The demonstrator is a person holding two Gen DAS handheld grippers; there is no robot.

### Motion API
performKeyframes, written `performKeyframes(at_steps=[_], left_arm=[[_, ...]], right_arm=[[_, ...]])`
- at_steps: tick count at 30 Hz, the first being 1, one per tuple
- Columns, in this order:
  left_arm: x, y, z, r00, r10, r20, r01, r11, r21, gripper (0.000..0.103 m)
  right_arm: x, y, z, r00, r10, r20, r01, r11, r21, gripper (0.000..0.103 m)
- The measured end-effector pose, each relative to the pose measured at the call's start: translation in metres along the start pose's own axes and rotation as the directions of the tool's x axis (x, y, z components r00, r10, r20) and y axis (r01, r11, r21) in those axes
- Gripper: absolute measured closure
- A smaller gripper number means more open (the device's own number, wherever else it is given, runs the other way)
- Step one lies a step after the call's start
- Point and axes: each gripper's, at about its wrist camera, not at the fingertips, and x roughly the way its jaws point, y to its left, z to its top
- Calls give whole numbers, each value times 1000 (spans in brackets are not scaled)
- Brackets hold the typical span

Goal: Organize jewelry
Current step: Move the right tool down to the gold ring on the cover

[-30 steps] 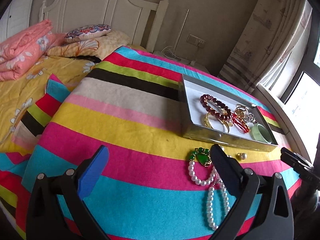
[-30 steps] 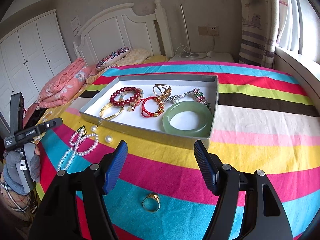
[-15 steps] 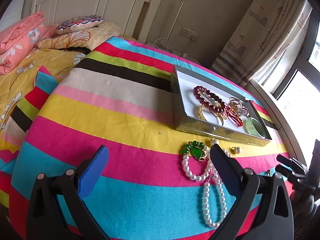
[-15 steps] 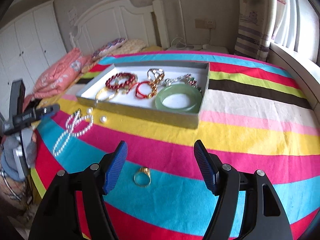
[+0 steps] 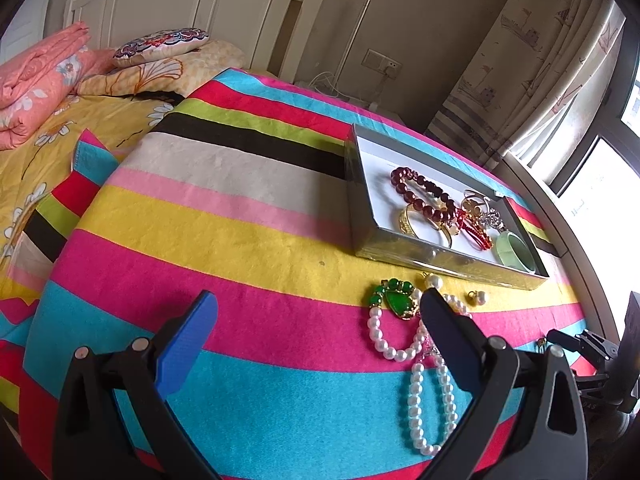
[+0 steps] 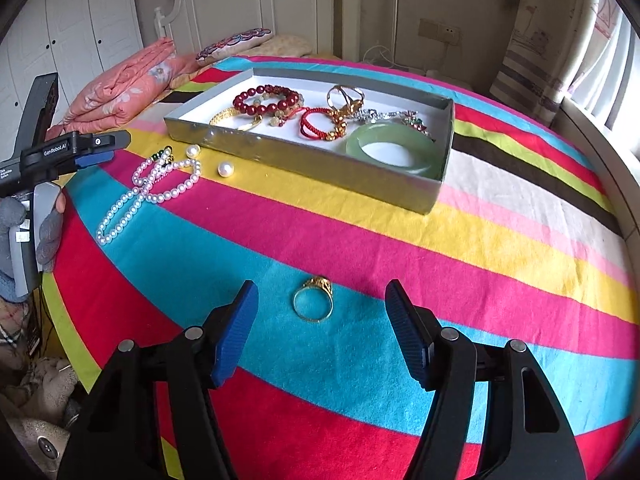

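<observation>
So my right gripper is spread wide and empty, hovering with the gold ring sitting on the striped blanket between its 2 fingers. My left gripper is wide apart too, gripping nothing, with the pearl necklace and its green pendant just by its right finger. 2 loose pearls lie beside the silver tray, which has bracelets and a jade bangle.

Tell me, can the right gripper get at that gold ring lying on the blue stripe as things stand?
Probably yes. The right gripper is open and the gold ring lies flat on the striped cloth just ahead, between its fingertips, with nothing beside it. The ring lies low, so pinching it may be fiddly.
</observation>
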Motion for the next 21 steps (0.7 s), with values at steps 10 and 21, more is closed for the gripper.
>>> performKeyframes(at_steps=[10,21], left_arm=[[-2,1,-1,1000,-1,7,1,1000,0,3],[-4,-1,0,1000,-9,16,9,1000,1,3]], right_arm=[[0,3,-2,999,-40,-4,40,999,12,40],[0,3,-4,998,-62,-3,62,998,27,33]])
